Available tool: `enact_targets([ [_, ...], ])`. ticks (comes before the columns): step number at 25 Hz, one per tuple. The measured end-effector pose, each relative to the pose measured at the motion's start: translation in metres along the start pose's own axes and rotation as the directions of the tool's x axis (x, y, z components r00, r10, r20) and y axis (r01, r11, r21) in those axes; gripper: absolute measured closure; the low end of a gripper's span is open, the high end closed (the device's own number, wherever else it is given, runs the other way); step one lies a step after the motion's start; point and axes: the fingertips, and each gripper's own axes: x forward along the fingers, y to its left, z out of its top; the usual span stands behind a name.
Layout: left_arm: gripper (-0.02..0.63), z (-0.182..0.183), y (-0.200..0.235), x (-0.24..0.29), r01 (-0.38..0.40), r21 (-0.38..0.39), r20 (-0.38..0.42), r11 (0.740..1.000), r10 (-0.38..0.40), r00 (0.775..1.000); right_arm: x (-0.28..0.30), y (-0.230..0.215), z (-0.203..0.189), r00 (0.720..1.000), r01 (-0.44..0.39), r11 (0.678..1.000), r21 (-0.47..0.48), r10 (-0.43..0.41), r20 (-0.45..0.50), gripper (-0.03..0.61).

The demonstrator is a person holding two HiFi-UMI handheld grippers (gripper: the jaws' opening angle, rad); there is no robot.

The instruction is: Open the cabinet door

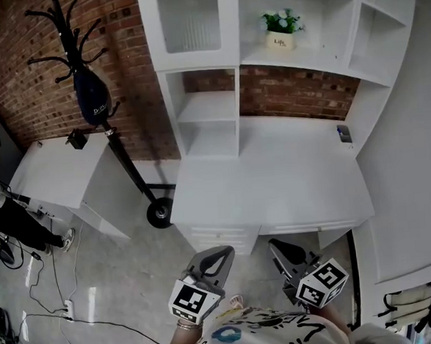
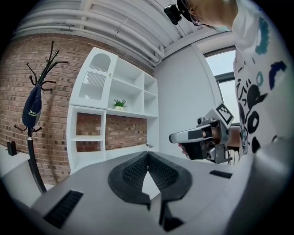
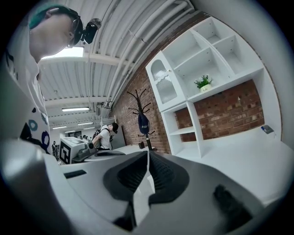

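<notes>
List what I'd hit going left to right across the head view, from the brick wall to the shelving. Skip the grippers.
person → coat rack with dark bag → ribbed-glass cabinet door → potted plant → small dark object on the desk

A dark bag (image 1: pixel 93 101) hangs on the black coat stand (image 1: pixel 130 166) before the brick wall (image 1: pixel 18 86); a potted plant (image 1: pixel 282 30) stands above the white desk (image 1: pixel 275 185)
</notes>
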Motion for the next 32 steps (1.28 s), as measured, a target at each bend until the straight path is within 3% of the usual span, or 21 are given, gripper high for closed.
enact_targets([
  [11, 0.600, -0.005, 0.025, 0.006, 0.060, -0.008, -0.006, 0.998, -0.060, 0.998, 0.024, -0.003, 0.003, 0.998, 0.058, 0.998, 0.018, -0.058, 0.021, 0.549],
  [20, 0.600, -0.016, 0.041, 0.008, 0.044, -0.056, -0.017, 0.997, -0.045, 0.999, 0.024, -0.012, -0.005, 0.994, 0.107, 0.993, 0.048, -0.106, -0.021, 0.549],
  [32, 0.600, -0.019, 0.076, 0.029, -0.017, -0.049, -0.039, 0.999, 0.015, 0.999, 0.065, -0.041, 0.008, 0.999, 0.043, 0.998, 0.039, -0.043, -0.007, 0.549],
])
